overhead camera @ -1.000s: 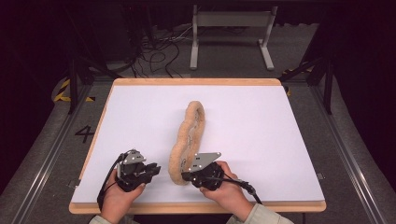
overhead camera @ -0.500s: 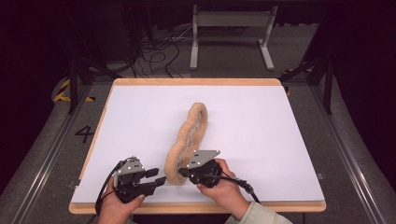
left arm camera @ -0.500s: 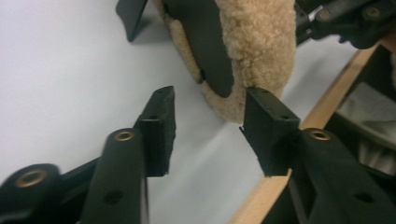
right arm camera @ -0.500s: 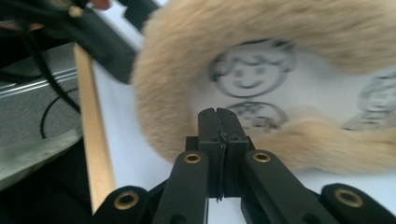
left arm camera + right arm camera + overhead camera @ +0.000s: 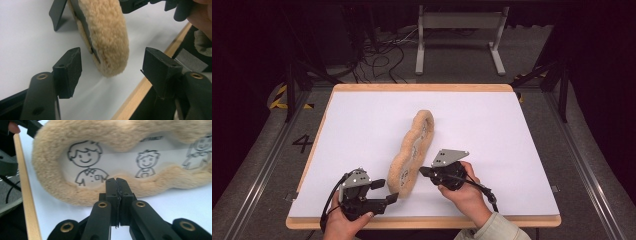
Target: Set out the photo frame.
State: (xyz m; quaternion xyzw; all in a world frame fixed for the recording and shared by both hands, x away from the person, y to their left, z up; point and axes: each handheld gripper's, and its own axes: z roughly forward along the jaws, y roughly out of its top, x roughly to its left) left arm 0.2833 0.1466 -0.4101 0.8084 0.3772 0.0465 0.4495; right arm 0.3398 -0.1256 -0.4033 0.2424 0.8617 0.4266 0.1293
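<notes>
Straddling a fluffy tan frame [image 5: 107, 37], left tool [image 5: 111, 67] agape; right tool [image 5: 116, 185] closed.

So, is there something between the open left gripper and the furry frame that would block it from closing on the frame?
Nothing visible does. In the left gripper view the left gripper is open, with the near end of the furry frame already between its jaws and only bare table around it. The right gripper, shut, is on the frame's other side.
</notes>
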